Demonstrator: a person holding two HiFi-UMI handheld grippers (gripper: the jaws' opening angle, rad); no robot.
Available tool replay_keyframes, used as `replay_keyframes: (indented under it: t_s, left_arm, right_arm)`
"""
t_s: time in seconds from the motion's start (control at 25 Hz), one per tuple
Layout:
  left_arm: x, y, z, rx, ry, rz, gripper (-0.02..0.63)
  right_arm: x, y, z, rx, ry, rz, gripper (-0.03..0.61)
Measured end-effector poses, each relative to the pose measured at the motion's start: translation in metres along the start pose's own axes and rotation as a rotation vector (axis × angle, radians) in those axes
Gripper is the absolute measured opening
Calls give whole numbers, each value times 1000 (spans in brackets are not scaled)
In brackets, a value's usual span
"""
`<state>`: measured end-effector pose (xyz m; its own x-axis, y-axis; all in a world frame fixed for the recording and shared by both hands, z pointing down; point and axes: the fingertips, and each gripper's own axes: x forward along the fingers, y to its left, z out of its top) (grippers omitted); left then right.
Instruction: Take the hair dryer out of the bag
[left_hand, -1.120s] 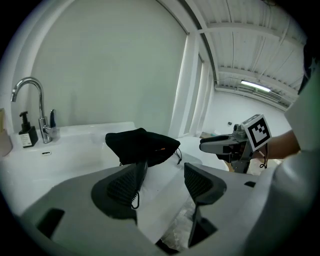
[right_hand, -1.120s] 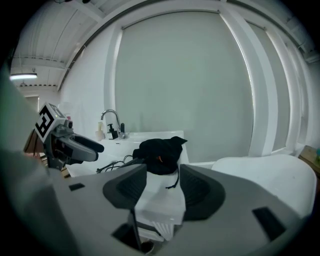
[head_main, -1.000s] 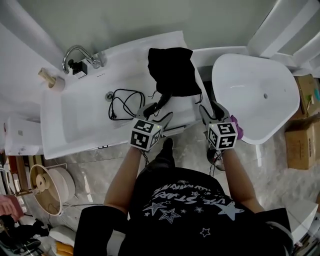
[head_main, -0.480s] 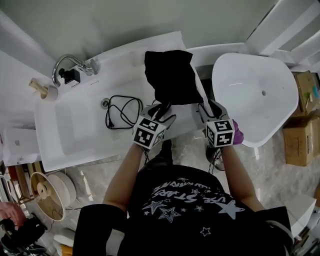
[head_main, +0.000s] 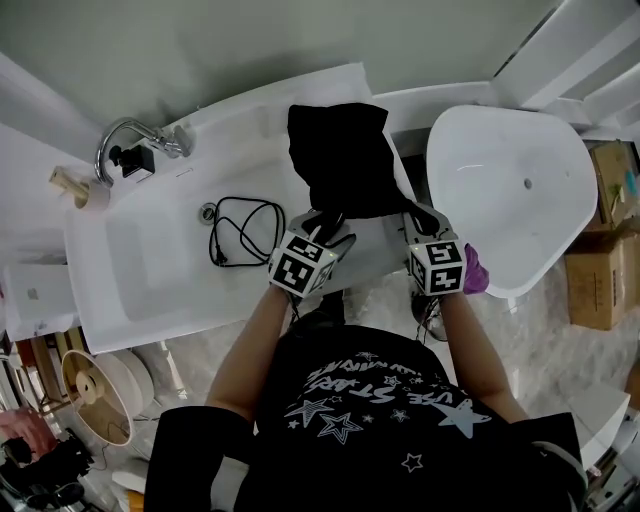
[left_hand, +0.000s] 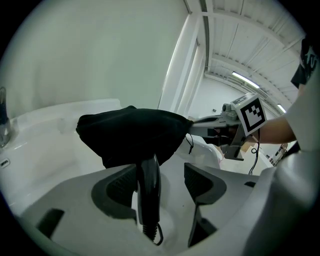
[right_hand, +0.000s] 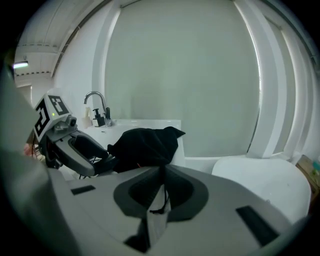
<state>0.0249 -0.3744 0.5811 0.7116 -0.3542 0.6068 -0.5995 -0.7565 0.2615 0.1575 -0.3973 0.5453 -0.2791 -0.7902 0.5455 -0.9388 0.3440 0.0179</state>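
A black drawstring bag (head_main: 340, 160) lies on the white counter (head_main: 375, 245) beside the sink. The hair dryer's black handle (left_hand: 149, 192) sticks out of the bag (left_hand: 132, 135) toward me. My left gripper (head_main: 328, 222) is open, and the handle lies between its jaws (left_hand: 160, 175), close against the left pad and clear of the right one. My right gripper (head_main: 418, 215) is at the bag's right corner. Its jaws are closing and meet (right_hand: 161, 170) on the bag's edge, with a thin black drawstring (right_hand: 159, 200) hanging between them. The dryer's head is hidden inside the bag.
A black power cord (head_main: 245, 225) lies coiled in the sink basin (head_main: 150, 250), near a chrome faucet (head_main: 135, 140). A large white tub (head_main: 510, 190) stands to the right, with cardboard boxes (head_main: 605, 270) beyond it. A wall rises behind the counter.
Both grippers moved forward and down to the bag. The right jaws went from wide open to closed on the bag's edge. The left jaws now straddle the dryer handle.
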Motion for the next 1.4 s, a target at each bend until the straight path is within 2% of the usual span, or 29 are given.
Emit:
replay_keyframes:
  t_s: [0.36, 0.64, 0.8, 0.92, 1.4]
  left_arm:
    - [8, 5, 4, 4, 11, -20, 307]
    - [7, 6, 4, 0, 22, -4, 305]
    - [8, 11, 0, 1, 58, 42, 313]
    - [13, 10, -3, -18, 85, 33, 313]
    - [38, 26, 21, -5, 78, 57, 310]
  right_arm:
    - [3, 3, 2, 30, 7, 23, 26]
    - [6, 4, 4, 38, 6, 28, 26]
    - [8, 4, 5, 43, 2, 29, 26]
    - [8, 4, 4, 45, 0, 33, 26]
    - [12, 2, 4, 41, 6, 42, 26]
